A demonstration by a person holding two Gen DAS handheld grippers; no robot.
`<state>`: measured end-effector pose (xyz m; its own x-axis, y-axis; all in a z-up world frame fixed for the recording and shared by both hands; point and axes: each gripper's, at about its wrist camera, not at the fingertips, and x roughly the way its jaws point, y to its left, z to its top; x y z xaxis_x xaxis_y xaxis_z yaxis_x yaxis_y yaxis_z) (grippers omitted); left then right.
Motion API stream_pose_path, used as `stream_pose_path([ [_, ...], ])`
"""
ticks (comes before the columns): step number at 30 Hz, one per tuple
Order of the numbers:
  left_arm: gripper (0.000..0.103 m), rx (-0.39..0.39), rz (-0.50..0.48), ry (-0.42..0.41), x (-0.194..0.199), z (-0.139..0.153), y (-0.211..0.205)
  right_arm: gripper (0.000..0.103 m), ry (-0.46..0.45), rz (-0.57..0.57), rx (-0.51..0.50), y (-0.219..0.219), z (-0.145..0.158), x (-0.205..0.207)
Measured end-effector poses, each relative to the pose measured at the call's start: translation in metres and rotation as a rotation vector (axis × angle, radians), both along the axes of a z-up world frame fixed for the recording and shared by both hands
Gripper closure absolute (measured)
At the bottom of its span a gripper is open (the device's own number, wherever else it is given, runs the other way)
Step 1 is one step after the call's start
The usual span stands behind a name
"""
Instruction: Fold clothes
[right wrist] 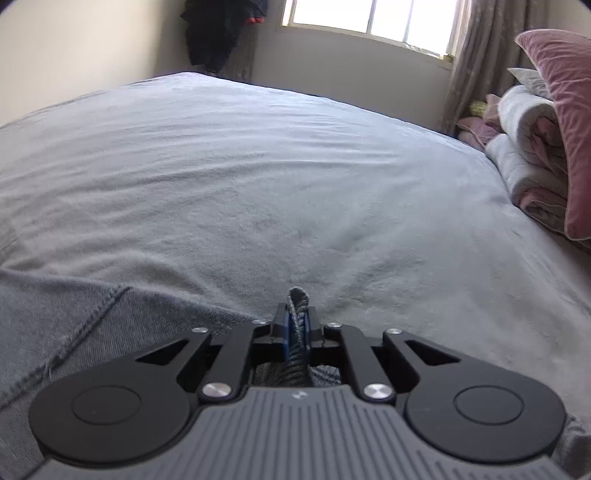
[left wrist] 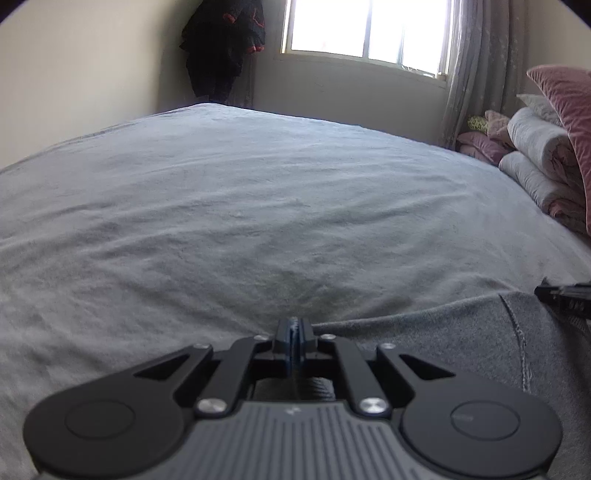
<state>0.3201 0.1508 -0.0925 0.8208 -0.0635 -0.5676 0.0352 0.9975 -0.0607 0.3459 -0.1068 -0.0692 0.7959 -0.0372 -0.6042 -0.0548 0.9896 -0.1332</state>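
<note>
The garment [right wrist: 110, 321] lies on the bed [left wrist: 221, 206], mostly hidden under both tools. The right gripper [right wrist: 296, 314] pinches a grey fold; the left gripper [left wrist: 294, 332] is pressed together, cloth between barely discernible. Bare sheet stretches ahead to folded bedding [left wrist: 535, 158] at right.

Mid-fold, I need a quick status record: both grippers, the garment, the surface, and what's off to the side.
left gripper: shut, a thin edge of fabric between its fingers
right gripper: shut on the grey garment, a fold of cloth poking up past the fingertips
garment: grey, stitched seam visible, spread between the two grippers at the near edge of the bed
surface: bed sheet, light grey, lightly wrinkled
right side: folded bedding stacked beside a pink pillow
background: window, dark clothing hanging in the corner
</note>
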Motion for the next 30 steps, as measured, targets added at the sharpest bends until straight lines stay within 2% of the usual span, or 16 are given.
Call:
stream_pose_path([
  [1, 0.093, 0.016, -0.001, 0.002, 0.000, 0.002, -0.002, 0.080, 0.012, -0.004, 0.013, -0.002, 0.006, 0.000],
  [2, 0.089, 0.044, 0.003, 0.008, -0.002, 0.005, -0.005, 0.066, 0.017, -0.003, 0.024, -0.006, 0.012, -0.003],
  [3, 0.077, 0.073, 0.007, 0.014, -0.004, 0.008, -0.007, 0.056, 0.013, 0.001, 0.035, -0.013, 0.018, -0.008],
  [4, 0.063, 0.095, 0.014, 0.021, -0.007, 0.010, -0.009, 0.055, 0.005, -0.002, 0.038, -0.022, 0.023, -0.014],
  [10, 0.047, 0.115, -0.032, 0.064, -0.018, 0.023, -0.035, 0.054, 0.004, -0.088, 0.068, -0.100, 0.042, -0.051],
  [13, 0.043, 0.128, -0.068, 0.076, -0.024, 0.031, -0.058, 0.053, 0.016, -0.143, 0.091, -0.144, 0.045, -0.077],
  [15, 0.040, 0.111, -0.103, 0.093, -0.027, 0.034, -0.074, 0.053, 0.026, -0.160, 0.085, -0.168, 0.042, -0.097],
  [22, 0.041, -0.027, -0.188, 0.145, -0.028, 0.033, -0.130, 0.053, 0.058, -0.253, 0.093, -0.230, 0.020, -0.154],
  [26, 0.045, -0.089, -0.192, 0.129, -0.022, 0.022, -0.158, 0.053, 0.040, -0.291, 0.094, -0.244, 0.005, -0.166],
  [30, 0.045, -0.046, -0.147, 0.058, -0.020, 0.014, -0.182, 0.051, -0.019, -0.302, 0.141, -0.249, -0.008, -0.172],
])
